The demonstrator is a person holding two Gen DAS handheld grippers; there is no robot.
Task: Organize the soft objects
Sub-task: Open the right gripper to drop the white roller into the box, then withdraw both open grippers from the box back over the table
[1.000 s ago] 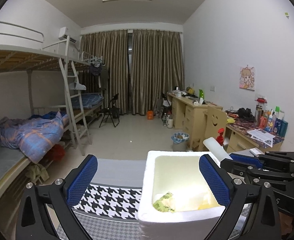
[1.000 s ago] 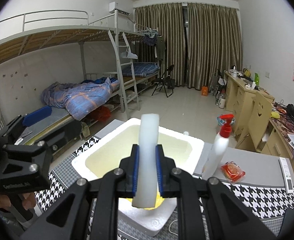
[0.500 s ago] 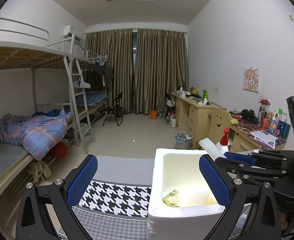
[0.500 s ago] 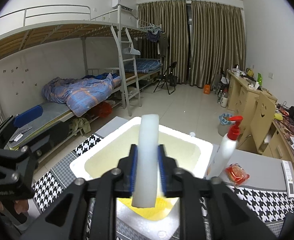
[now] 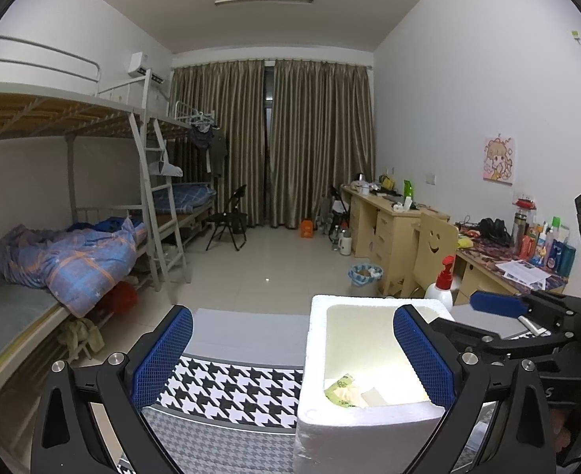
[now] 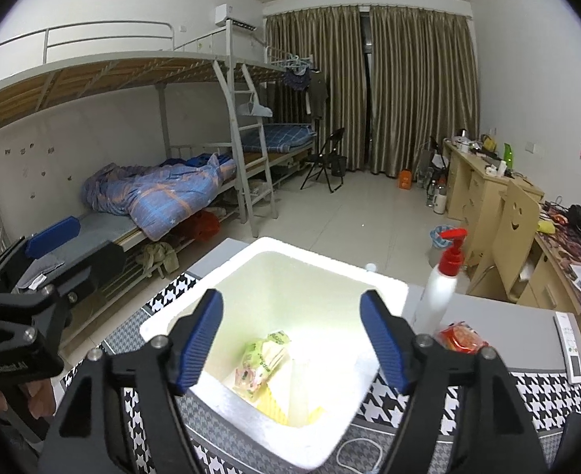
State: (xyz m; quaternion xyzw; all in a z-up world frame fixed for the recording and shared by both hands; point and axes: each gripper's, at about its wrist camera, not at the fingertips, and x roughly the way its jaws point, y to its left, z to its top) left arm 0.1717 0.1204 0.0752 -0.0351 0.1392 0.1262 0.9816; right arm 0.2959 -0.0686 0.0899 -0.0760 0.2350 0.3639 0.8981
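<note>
Both grippers are hanging wide open and empty: the right gripper (image 6: 290, 339) is hovering over the white foam box (image 6: 172, 322), the left gripper (image 5: 292, 355) is waiting beside it. Swinging right for the red packet (image 6: 462, 337) is risking a knock to the pump bottle (image 6: 438, 294) just beside it. Inside the box, a green-printed soft pack (image 6: 265, 357) is lying on yellow pieces (image 6: 272, 403).

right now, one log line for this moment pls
phase: post-release | right gripper: open, empty, over foam box | left gripper: open, empty | box contents: green packet, yellow items | pump bottle: beside box
</note>
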